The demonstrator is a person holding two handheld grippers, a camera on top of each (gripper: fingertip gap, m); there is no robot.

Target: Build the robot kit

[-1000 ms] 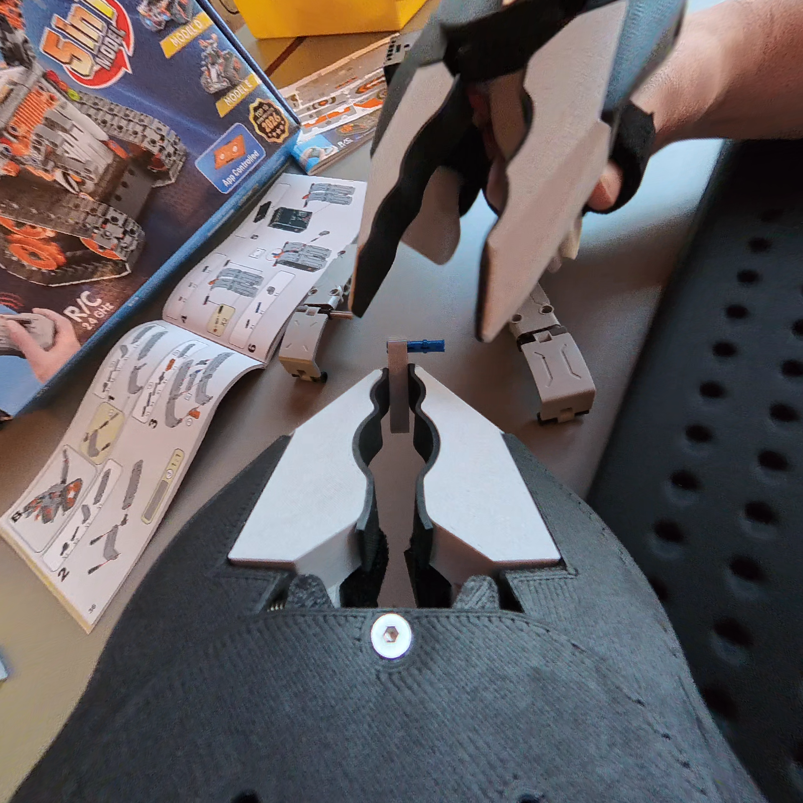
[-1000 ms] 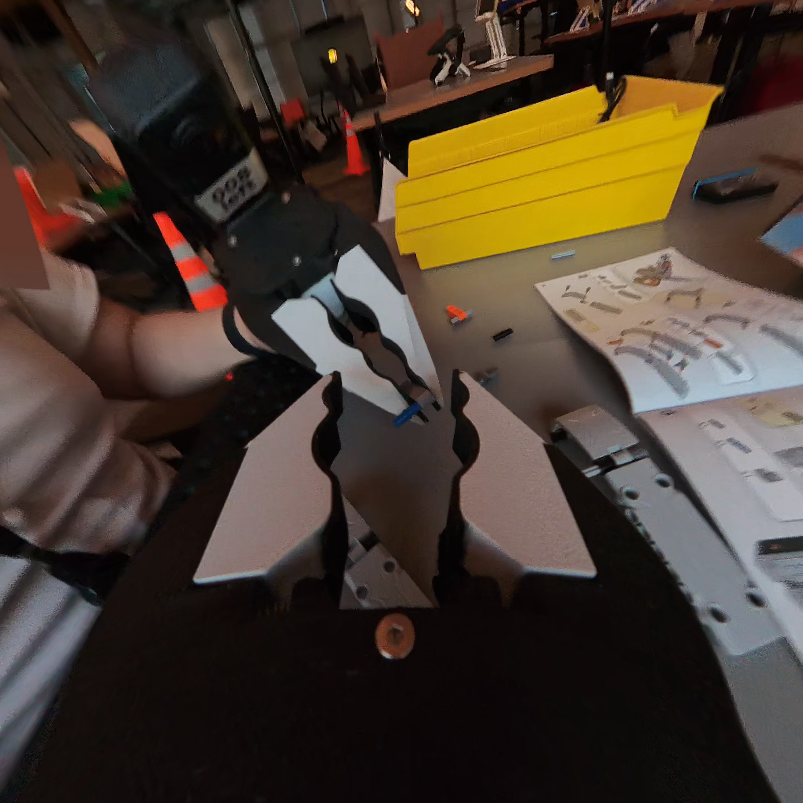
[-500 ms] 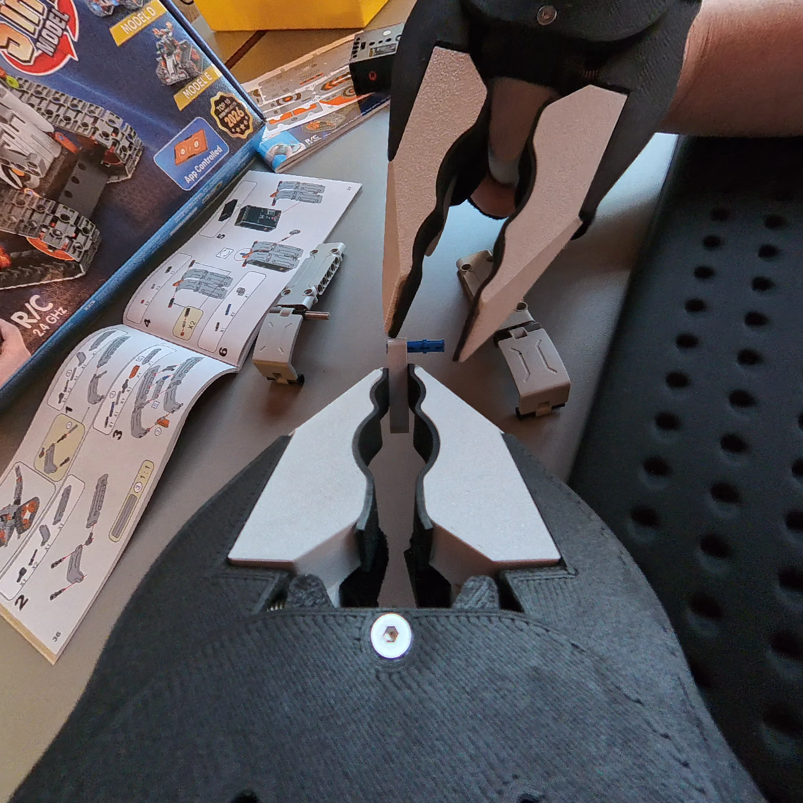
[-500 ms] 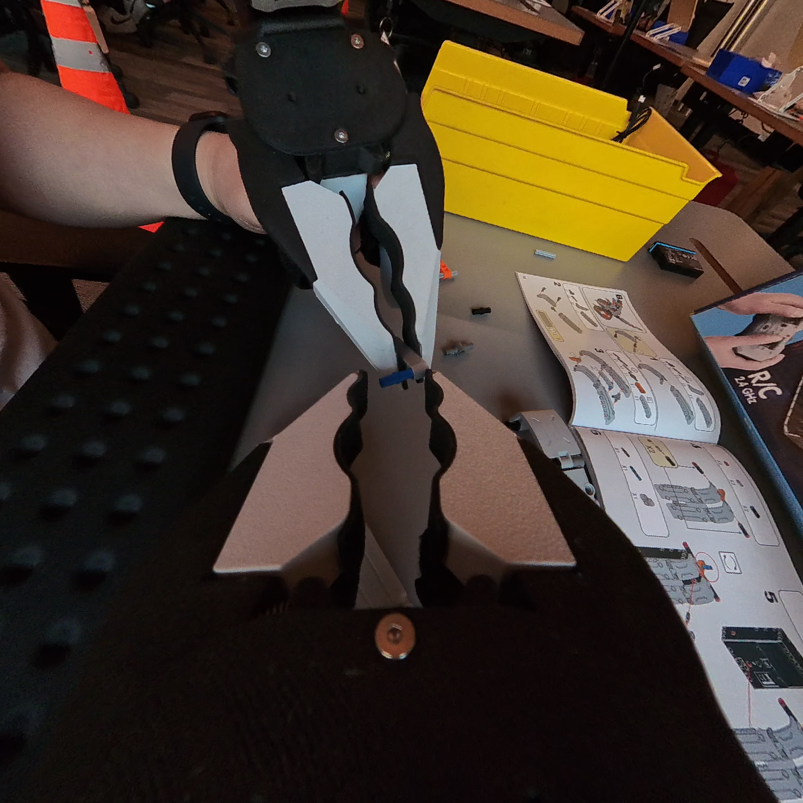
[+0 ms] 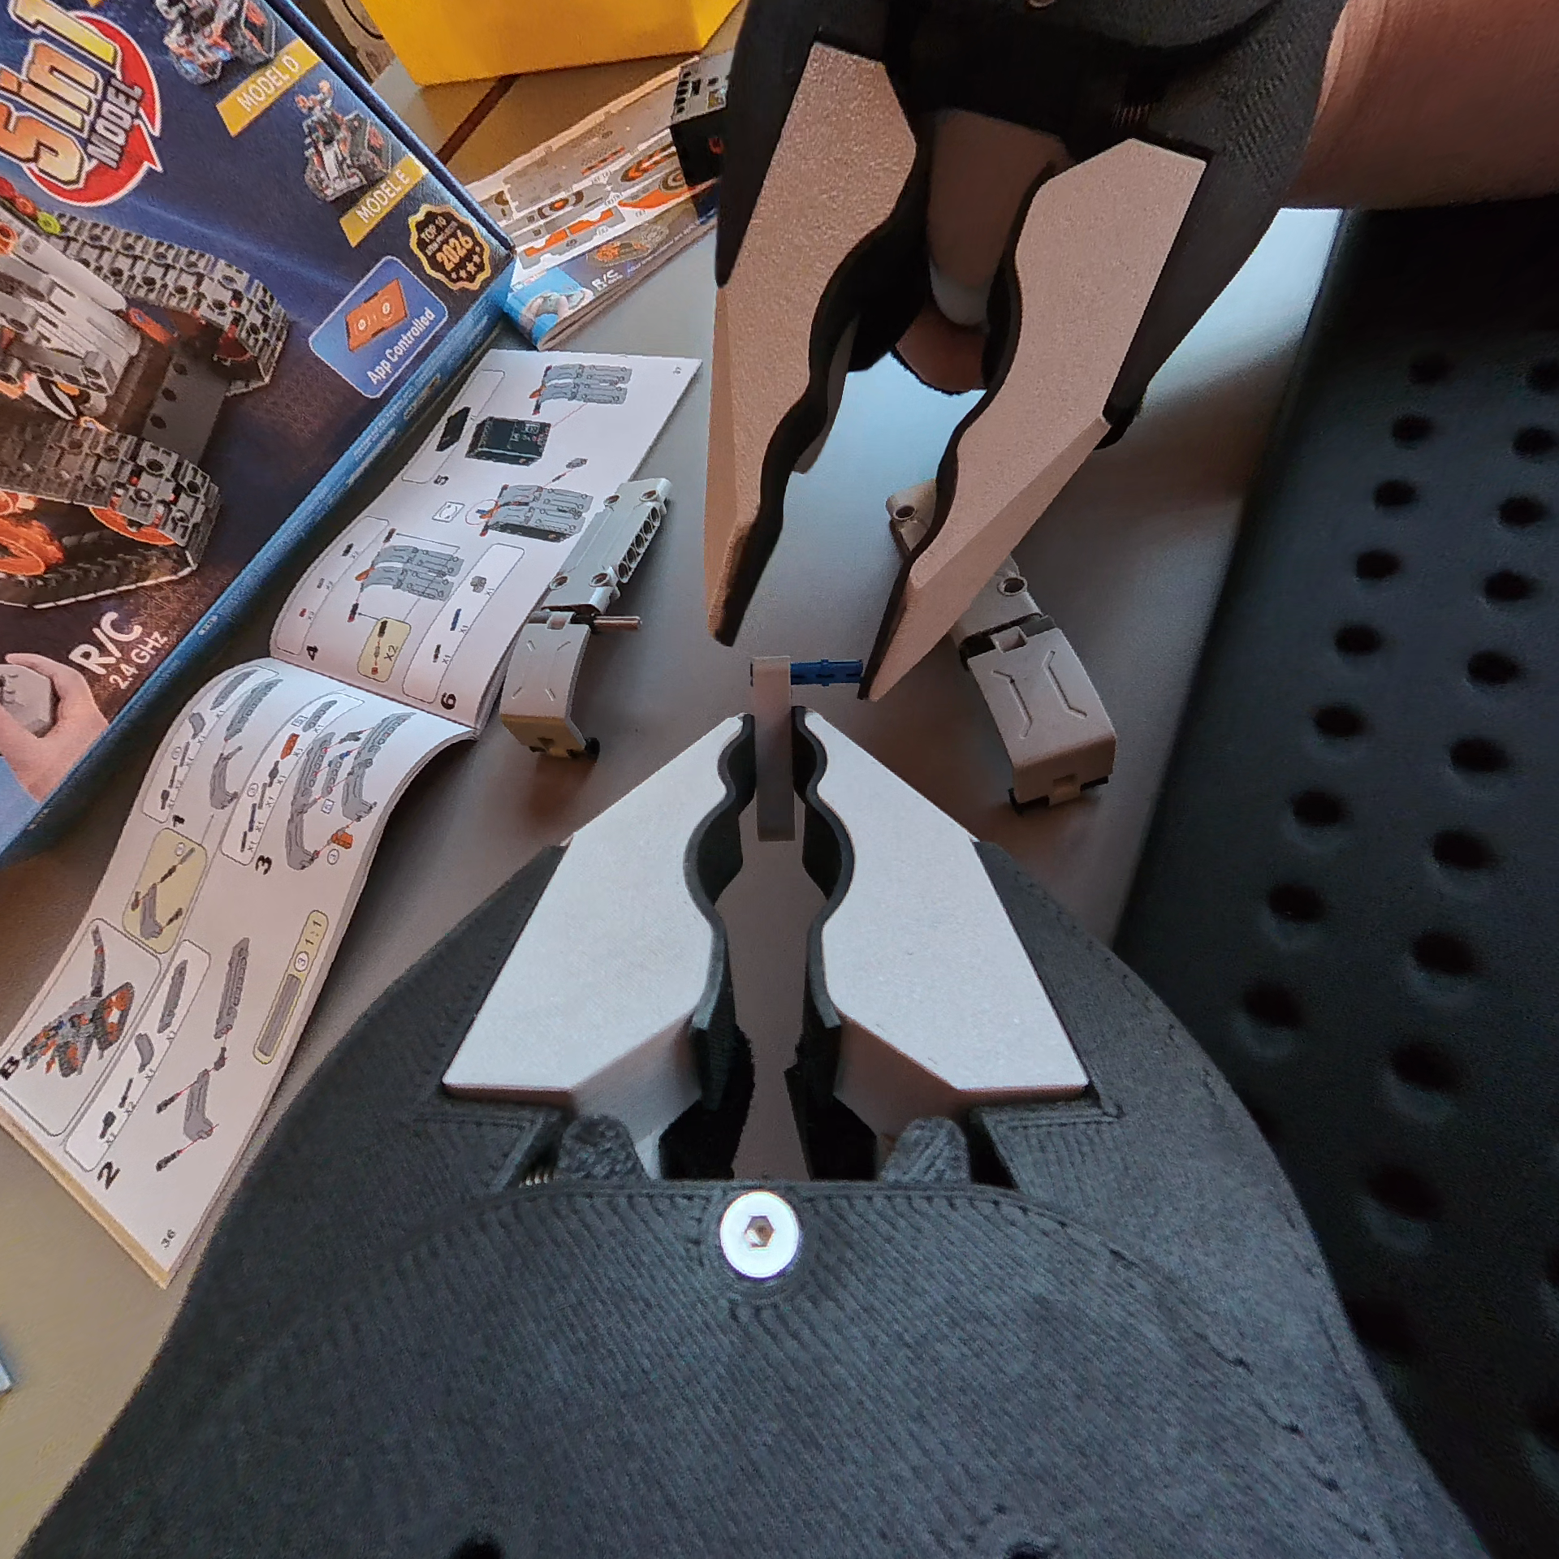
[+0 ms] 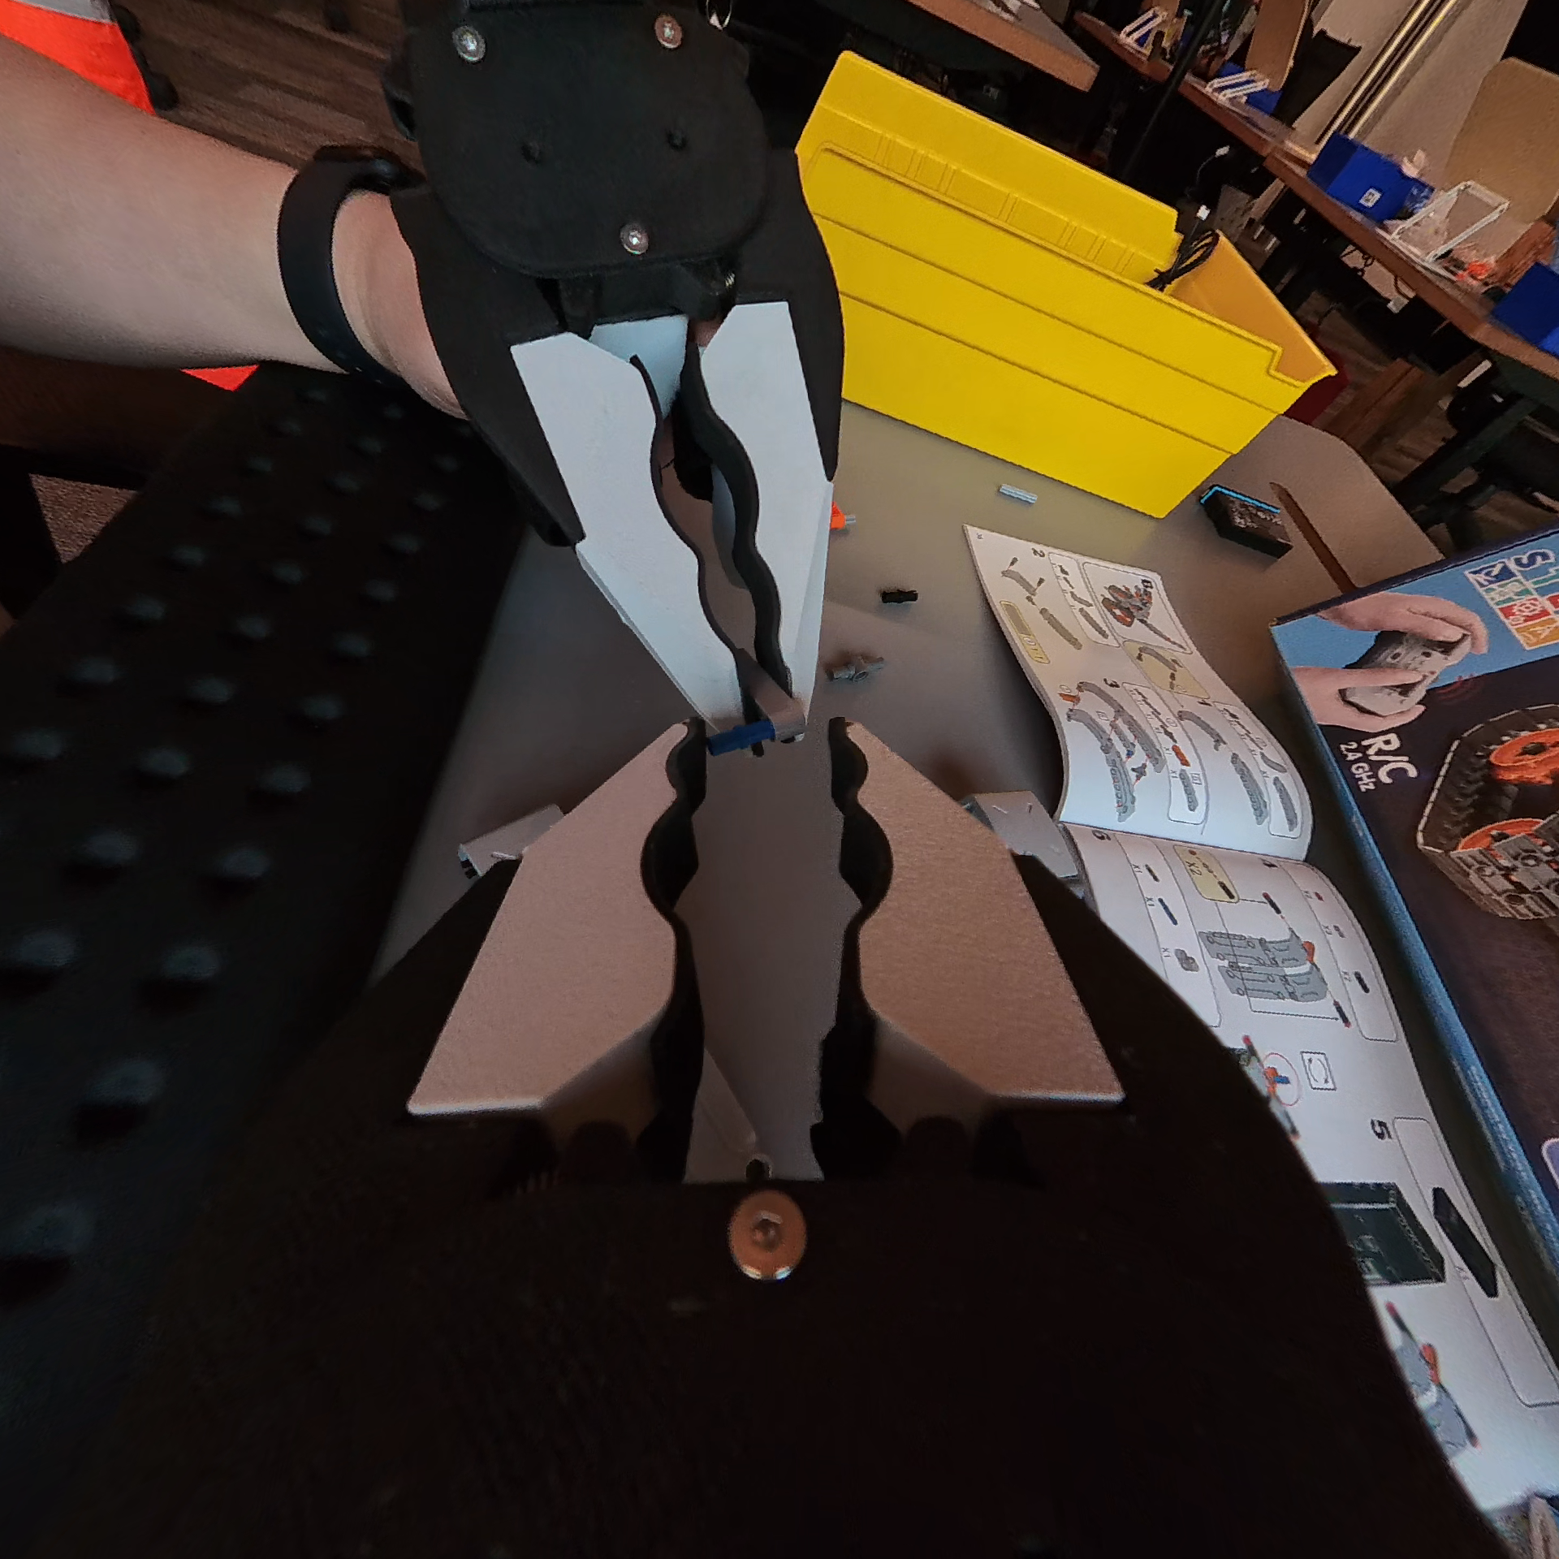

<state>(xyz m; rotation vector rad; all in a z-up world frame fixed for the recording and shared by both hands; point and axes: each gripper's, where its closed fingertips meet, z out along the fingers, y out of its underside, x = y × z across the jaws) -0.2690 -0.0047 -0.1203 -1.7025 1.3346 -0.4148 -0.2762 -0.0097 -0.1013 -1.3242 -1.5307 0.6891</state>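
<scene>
My left gripper point(image 5: 774, 721) is shut on a thin grey beam piece point(image 5: 774, 759) and holds it upright above the table. A short blue pin point(image 5: 827, 671) sticks out sideways from the beam's top end. My right gripper point(image 5: 797, 662) comes down from above, open and empty, its tips either side of the beam's top. One fingertip point(image 5: 877, 679) is at the pin's free end. In the right wrist view my right gripper point(image 6: 763, 732) is open, and the left gripper point(image 6: 759, 709) faces it with the beam point(image 6: 780, 715) and pin point(image 6: 732, 741).
An open instruction booklet point(image 5: 337, 717) and a blue toy box point(image 5: 169, 337) lie to the left. Two grey parts point(image 5: 557, 675) point(image 5: 1046, 717) sit on the table beneath the grippers. A black perforated mat point(image 5: 1392, 759) lies alongside. A yellow bin point(image 6: 1012, 295) and small loose pieces point(image 6: 856, 669) are farther back. Less than 4 cm separates the two grippers' tips.
The right gripper has swung round and come down, open, until its tips flank the blue pin. The left gripper has kept its hold on the beam.
</scene>
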